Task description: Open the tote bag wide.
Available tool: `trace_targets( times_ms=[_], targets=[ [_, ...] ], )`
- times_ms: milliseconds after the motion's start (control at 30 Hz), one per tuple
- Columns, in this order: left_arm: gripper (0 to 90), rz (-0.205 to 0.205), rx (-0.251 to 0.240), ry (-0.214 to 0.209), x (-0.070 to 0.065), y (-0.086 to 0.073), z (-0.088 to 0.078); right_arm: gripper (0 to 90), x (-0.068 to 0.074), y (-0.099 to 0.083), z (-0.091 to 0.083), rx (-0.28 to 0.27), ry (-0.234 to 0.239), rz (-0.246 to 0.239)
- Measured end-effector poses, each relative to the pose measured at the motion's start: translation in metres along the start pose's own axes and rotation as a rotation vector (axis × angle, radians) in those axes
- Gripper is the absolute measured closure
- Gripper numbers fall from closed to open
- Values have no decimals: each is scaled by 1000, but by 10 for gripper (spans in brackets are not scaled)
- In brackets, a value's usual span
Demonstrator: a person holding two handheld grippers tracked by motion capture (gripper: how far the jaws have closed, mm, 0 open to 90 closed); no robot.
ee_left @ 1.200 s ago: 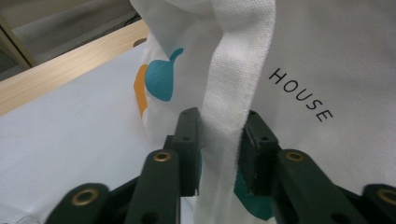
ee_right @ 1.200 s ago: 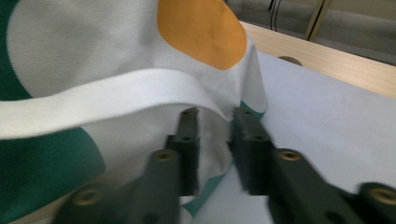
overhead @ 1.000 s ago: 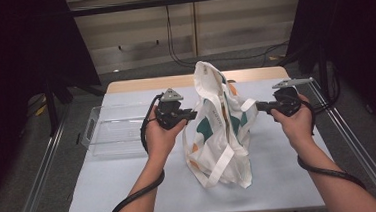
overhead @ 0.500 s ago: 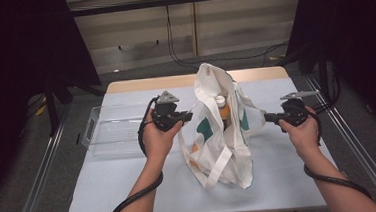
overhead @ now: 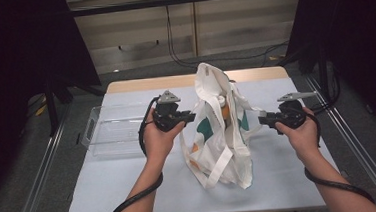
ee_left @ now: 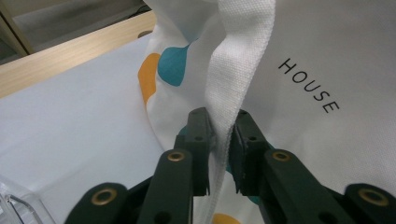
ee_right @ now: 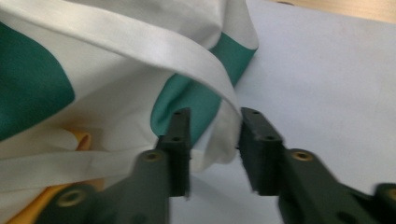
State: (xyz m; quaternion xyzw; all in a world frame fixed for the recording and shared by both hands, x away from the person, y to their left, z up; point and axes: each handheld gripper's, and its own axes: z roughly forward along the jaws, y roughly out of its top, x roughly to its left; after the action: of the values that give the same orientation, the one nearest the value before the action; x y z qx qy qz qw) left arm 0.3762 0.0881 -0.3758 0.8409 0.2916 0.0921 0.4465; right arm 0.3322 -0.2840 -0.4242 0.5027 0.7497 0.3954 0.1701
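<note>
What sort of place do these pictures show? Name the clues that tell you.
Probably a lab or recording bench, not a home. A white-covered table stands among black curtains, with loose cables along the back wall. A person works hand-held tongs with trailing cables on a printed tote bag.

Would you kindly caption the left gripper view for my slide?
Left gripper jaws flank a white strap of the HOUSE tote bag.

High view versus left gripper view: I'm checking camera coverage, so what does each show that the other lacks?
The high view alone gives both hands, the right gripper and the clear plastic tray's long side. The left gripper view alone gives the printed word HOUSE and the black fingers beside the white woven strap. Both show the white cloth bag with teal and orange patches on the pale blue table.
</note>
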Motion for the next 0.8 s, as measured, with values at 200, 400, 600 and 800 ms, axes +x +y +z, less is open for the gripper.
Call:
trace_targets(
  times_ms=[200, 400, 600, 800],
  targets=[
    [774, -2, -6, -1, -2, 2, -1, 439, 8, 9, -4, -26, -4, -25],
    [774, 3, -13, -11, -3, 6, 1, 359, 18, 22, -8, -49, 1, -84],
    [784, -2, -9, -13, -5, 8, 2, 401, 31, 31, -11, -74, 7, -142],
    [808, 6, -9, -7, -5, 10, 3, 741, 33, 34, -10, -71, 59, -142]
  ],
)
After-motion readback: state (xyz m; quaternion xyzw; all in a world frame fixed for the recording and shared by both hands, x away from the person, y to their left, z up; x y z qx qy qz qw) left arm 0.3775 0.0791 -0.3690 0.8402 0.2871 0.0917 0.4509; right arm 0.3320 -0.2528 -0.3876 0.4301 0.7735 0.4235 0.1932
